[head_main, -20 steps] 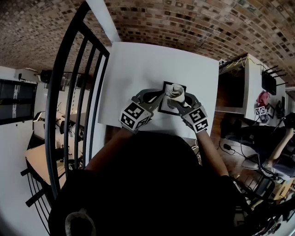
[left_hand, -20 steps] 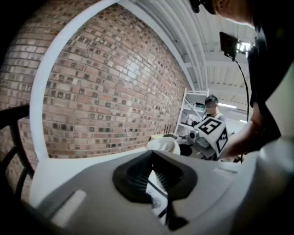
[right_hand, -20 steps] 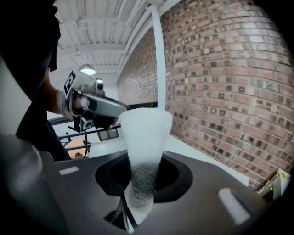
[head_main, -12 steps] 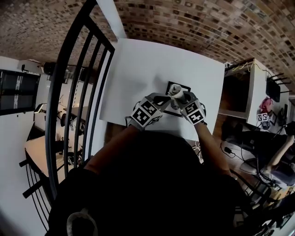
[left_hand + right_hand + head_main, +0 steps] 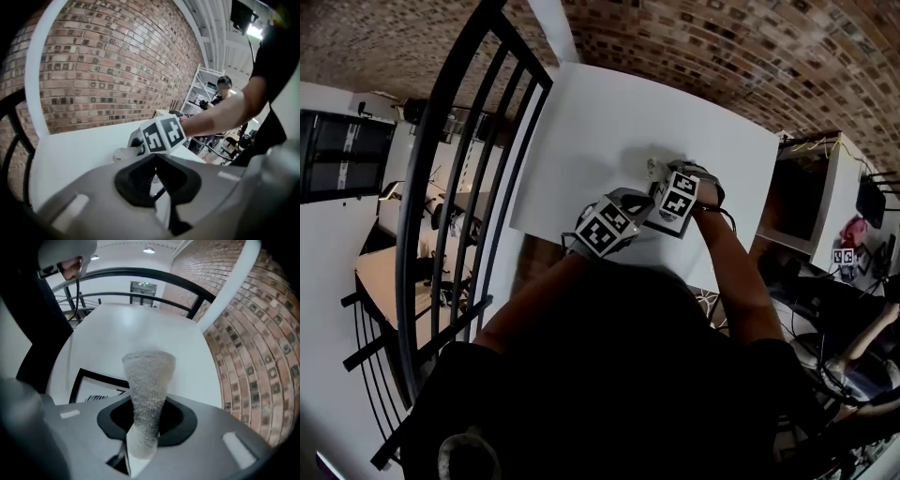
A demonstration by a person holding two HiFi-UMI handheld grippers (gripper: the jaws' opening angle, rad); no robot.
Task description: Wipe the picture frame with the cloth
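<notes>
**Cloth pinched, frame flat on the table**

My right gripper (image 5: pixel 140 453) has its jaws clamped on the narrow end of the cloth (image 5: pixel 147 390). The cloth is a soft, light roll. It will give under pressure, so I would keep the grip low at the bunched end. Its long axis runs straight out from the jaws, and the wider free end points away over the white table (image 5: pixel 609 122).

The picture frame (image 5: pixel 96 389) lies flat just beside the cloth. I judge it stiff, light and likely to skid, so it is best held by an edge. Too little of it shows to tell its long axis.

My left gripper (image 5: pixel 164 206) looks pressed together on the frame's border.
</notes>
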